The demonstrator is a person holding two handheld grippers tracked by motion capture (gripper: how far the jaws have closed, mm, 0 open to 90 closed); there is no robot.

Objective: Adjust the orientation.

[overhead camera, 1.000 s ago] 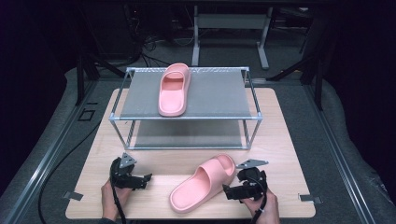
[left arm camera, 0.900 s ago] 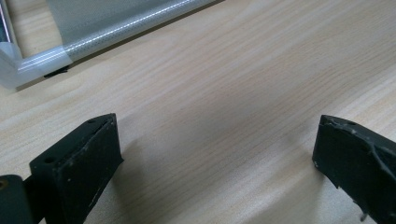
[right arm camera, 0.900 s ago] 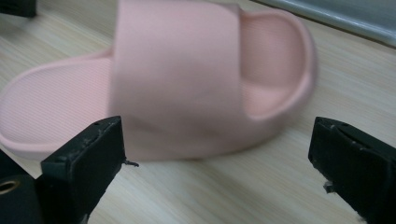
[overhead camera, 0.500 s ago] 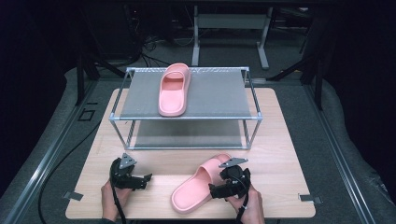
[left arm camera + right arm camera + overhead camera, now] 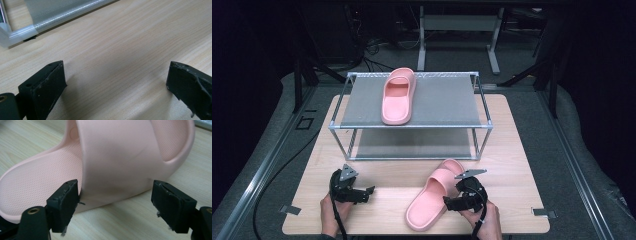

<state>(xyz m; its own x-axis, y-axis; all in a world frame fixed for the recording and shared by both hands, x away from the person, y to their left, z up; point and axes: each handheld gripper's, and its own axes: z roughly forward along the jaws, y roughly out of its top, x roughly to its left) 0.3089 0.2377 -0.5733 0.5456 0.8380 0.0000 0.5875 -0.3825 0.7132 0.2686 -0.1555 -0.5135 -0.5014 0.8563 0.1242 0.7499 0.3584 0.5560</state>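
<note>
The right gripper (image 5: 116, 202) is spread wide, its jaws flanking the strap of the pink slipper (image 5: 100, 167), which lies flat on the wooden table (image 5: 512, 150) near its front edge. The slipper is smooth foam with a dimpled footbed. The left gripper (image 5: 115, 82) also gapes, empty, over bare wood.

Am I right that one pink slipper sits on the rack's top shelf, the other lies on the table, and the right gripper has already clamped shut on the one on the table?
Not quite. The right gripper is open: in the right gripper view its jaws stand apart at the strap of the slipper on the table, not clamped. The other slipper does sit on the rack.
</note>
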